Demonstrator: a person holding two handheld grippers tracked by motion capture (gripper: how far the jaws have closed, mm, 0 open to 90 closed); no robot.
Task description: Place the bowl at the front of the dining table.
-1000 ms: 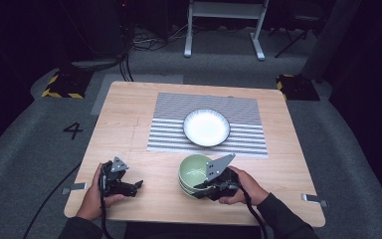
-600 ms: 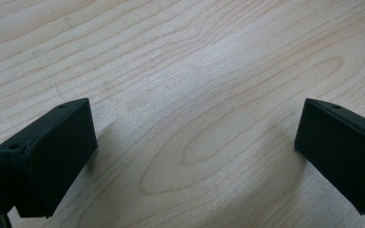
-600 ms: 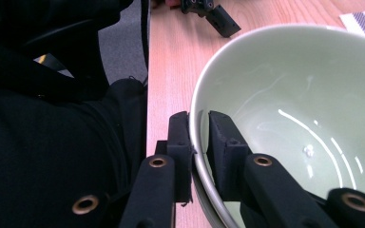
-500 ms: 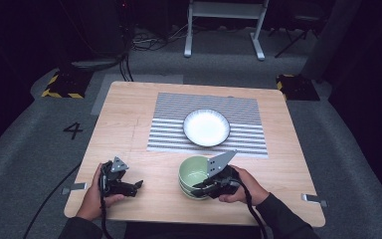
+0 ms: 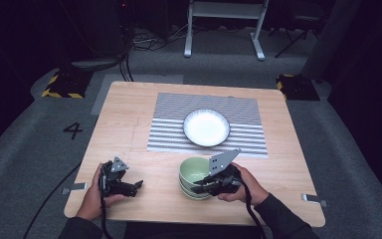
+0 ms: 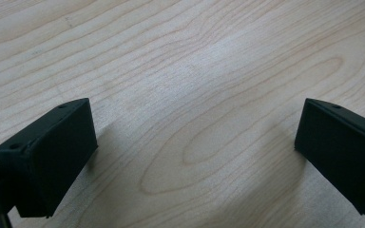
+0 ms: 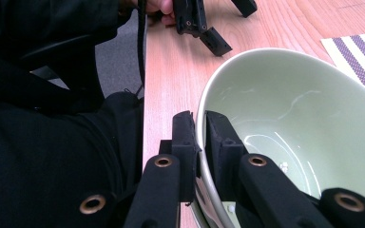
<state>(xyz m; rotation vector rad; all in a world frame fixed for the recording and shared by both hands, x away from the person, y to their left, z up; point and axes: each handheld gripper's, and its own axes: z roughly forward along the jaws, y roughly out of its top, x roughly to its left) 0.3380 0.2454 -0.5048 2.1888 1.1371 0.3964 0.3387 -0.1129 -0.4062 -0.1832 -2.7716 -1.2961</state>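
At the near left of the light wooden table [image 5: 129, 124], the left gripper [image 5: 129, 186] rests low with its 2 black jaws spread wide over bare wood, grasping nothing. Right of it, near the table's front edge, stands the pale green ceramic bowl [image 5: 193, 172], stacked on another bowl below the grey striped placemat [image 5: 248, 112] bearing a white round plate [image 5: 206, 127]. The right gripper [image 7: 200, 137] is clenched on that bowl's near rim, 1 jaw inside and 1 outside.

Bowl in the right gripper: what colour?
Pale green bowl, glossy inside; clearest in the right gripper view.

Black tools [image 5: 210, 182], grey plates, dark sleeves [image 5: 283, 219]
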